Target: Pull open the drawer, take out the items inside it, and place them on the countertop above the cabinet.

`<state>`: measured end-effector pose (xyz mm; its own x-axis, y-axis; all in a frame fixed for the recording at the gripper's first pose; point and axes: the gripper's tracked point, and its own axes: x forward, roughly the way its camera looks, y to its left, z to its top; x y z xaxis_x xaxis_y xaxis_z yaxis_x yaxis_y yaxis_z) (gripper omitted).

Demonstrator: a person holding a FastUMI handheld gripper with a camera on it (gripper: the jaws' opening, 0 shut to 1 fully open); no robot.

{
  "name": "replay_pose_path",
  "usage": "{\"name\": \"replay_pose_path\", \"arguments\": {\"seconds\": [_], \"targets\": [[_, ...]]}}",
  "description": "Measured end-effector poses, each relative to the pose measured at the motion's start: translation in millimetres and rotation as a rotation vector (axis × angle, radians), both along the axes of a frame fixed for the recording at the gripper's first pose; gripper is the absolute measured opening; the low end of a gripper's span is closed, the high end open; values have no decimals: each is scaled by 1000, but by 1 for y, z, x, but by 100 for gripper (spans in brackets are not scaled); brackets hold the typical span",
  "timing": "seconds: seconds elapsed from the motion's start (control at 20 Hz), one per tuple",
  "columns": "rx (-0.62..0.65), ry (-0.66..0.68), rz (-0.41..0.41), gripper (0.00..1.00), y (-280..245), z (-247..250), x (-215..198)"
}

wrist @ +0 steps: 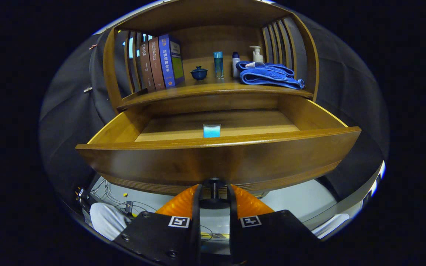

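One tool [214, 190] clenched on knob [213, 183], drawer [220, 157] open toward it, packet [212, 130] inside

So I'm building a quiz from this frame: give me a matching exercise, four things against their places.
Things:
1. drawer knob
2. light blue item
3. blue towel
4. books

Places:
A. countertop, beside the slatted side nearest the pump bottle
B. between the gripper jaws
C. countertop, opposite end from the towel
D. inside the open drawer

Pairs: 1-B, 2-D, 3-A, 4-C
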<state>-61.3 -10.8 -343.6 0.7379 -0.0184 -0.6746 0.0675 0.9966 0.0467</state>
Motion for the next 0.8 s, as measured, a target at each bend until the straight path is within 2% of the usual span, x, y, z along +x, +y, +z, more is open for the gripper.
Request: {"name": "replay_pose_path", "arguments": {"seconds": [0.55,0.7,0.8], "targets": [[3,25,-4,36,1,0,-13],[-4,26,-7,49,5,19,-21],[-30,7,-23,82,1,41,-28]]}}
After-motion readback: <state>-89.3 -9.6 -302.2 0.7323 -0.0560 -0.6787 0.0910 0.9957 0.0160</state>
